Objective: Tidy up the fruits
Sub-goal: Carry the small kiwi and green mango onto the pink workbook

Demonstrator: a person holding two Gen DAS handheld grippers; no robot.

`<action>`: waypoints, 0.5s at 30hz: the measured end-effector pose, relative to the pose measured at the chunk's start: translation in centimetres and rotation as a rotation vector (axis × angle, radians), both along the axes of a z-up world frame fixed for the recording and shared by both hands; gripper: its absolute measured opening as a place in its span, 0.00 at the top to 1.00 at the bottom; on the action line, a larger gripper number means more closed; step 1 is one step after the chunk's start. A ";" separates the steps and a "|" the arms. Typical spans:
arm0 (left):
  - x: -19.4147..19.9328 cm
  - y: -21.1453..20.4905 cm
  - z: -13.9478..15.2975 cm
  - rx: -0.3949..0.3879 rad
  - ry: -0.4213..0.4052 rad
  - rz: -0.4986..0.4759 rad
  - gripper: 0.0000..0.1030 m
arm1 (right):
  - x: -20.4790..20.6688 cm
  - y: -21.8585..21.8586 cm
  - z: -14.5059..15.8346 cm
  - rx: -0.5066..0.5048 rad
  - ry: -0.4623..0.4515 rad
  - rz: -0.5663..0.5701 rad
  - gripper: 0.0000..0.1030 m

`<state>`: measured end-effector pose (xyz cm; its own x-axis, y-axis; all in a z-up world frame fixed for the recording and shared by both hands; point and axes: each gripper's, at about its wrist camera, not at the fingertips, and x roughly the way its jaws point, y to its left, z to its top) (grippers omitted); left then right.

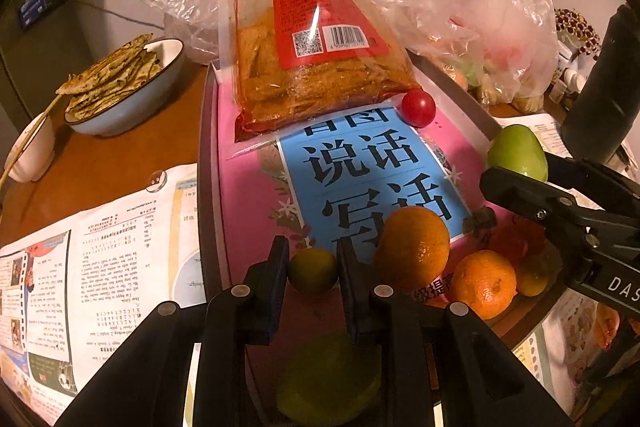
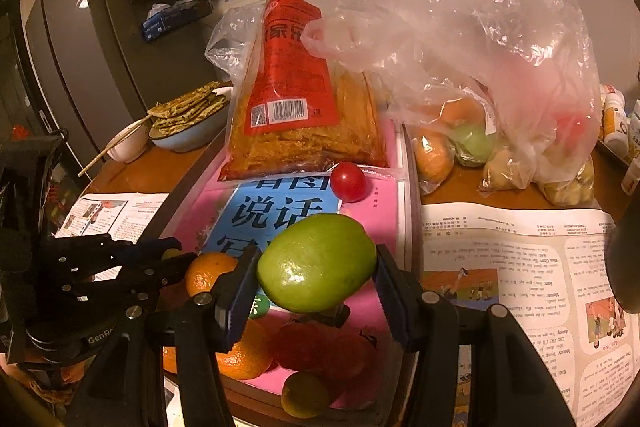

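Observation:
My left gripper (image 1: 313, 273) is shut on a small yellow-green citrus fruit (image 1: 313, 270), held just above the pink book (image 1: 256, 195) in the tray (image 1: 203, 155). My right gripper (image 2: 316, 277) is shut on a large green fruit (image 2: 316, 262) and hovers over the same tray. Below lie two oranges (image 1: 414, 247) (image 1: 484, 283), red tomatoes (image 2: 320, 347) and another small yellow-green fruit (image 2: 304, 395). A cherry tomato (image 1: 418, 108) rests against the snack bag (image 1: 320, 67). In the right wrist view the left gripper (image 2: 172, 259) reaches in from the left.
A clear plastic bag (image 2: 480, 99) with more fruit stands right of the tray. A bowl of flatbreads (image 1: 120, 87) and a white cup with chopsticks (image 1: 32, 155) sit at the left. Newspaper (image 2: 520, 267) covers the brown table on both sides. Bottles (image 2: 616, 123) line the far right.

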<state>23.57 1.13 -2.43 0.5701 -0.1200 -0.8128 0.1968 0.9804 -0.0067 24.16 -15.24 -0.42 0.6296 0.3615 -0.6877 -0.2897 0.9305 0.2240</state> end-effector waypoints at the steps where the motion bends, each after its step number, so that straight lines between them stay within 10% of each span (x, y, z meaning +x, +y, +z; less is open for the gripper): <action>1: 0.0 0.0 0.0 0.000 0.000 0.001 0.76 | 0.0 0.0 -0.1 -0.001 0.001 -0.001 0.46; 15: 0.0 0.0 -0.1 -0.004 -0.004 -0.001 0.76 | 0.4 1.1 -1.7 -0.064 0.015 0.002 0.46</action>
